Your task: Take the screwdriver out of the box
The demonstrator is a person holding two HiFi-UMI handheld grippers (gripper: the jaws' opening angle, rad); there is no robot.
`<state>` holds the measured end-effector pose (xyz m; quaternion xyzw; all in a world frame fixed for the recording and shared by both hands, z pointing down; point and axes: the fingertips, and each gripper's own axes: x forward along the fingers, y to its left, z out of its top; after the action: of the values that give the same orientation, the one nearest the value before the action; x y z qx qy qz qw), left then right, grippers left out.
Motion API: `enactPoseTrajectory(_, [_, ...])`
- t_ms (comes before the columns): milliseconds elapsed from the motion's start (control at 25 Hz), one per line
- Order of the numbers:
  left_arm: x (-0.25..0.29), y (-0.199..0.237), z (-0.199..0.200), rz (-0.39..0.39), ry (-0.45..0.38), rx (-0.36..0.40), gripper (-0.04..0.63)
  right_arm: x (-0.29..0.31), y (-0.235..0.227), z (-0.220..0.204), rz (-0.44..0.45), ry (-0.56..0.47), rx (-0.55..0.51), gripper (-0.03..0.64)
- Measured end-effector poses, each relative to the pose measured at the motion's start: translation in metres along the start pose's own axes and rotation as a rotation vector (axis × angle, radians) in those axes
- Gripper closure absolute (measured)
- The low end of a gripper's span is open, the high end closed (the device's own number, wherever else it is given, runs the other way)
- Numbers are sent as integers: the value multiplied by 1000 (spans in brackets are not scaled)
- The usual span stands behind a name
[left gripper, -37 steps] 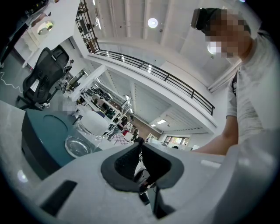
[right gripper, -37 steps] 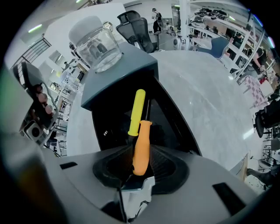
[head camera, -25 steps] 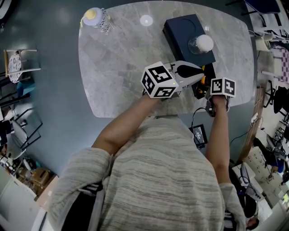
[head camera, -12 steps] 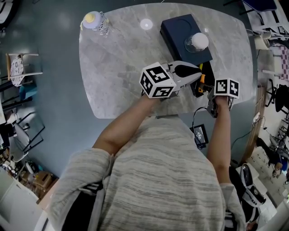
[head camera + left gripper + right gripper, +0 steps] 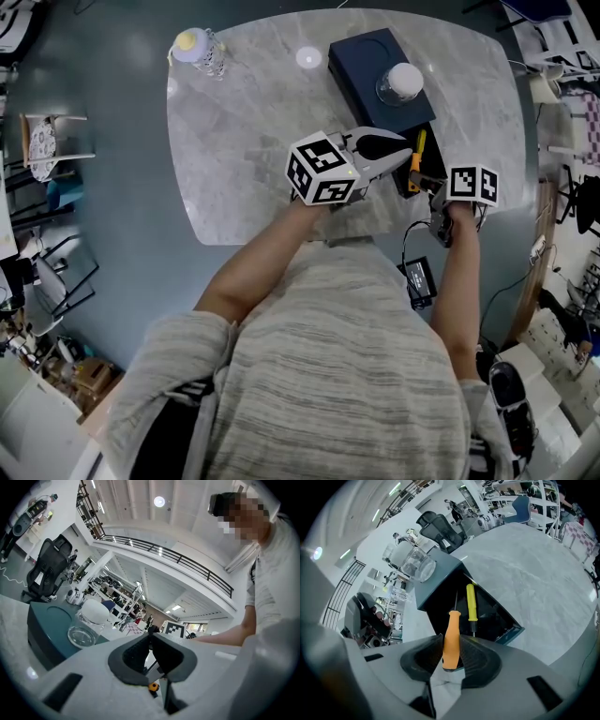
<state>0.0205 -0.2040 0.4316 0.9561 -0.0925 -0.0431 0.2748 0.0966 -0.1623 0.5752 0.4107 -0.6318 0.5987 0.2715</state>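
One orange screwdriver (image 5: 451,639) points shaft-first toward the box (image 5: 512,630).

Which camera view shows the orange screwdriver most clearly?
The right gripper view: the orange screwdriver fills the middle, its handle clamped between the right gripper jaws, its shaft pointing toward the box. The head view shows only a small orange strip; the left gripper view, one orange speck.

The tabletop (image 5: 244,141) is polished grey stone, marble-like, and reflects lamp glare. The box (image 5: 440,581) looks matt dark blue. The orange screwdriver (image 5: 451,639) has a smooth plastic handle and a thin metal shaft. The right gripper (image 5: 450,643) is matt pale plastic, its fingers (image 5: 480,660) ribbed black rubber. The jar (image 5: 416,563) is clear glass.
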Motion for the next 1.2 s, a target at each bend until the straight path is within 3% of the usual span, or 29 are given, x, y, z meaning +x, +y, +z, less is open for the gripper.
enactPoseTrajectory(480, [14, 0, -3, 65, 10, 6, 561, -18, 7, -9, 140, -30, 5, 508])
enactPoseTrajectory(880, [21, -3, -11, 126, 17, 10, 561, -13, -2, -4, 389, -105, 247, 508])
enactPoseTrajectory(1200, [22, -3, -21, 176, 48, 2, 561, -18, -4, -3, 678, -175, 462, 508])
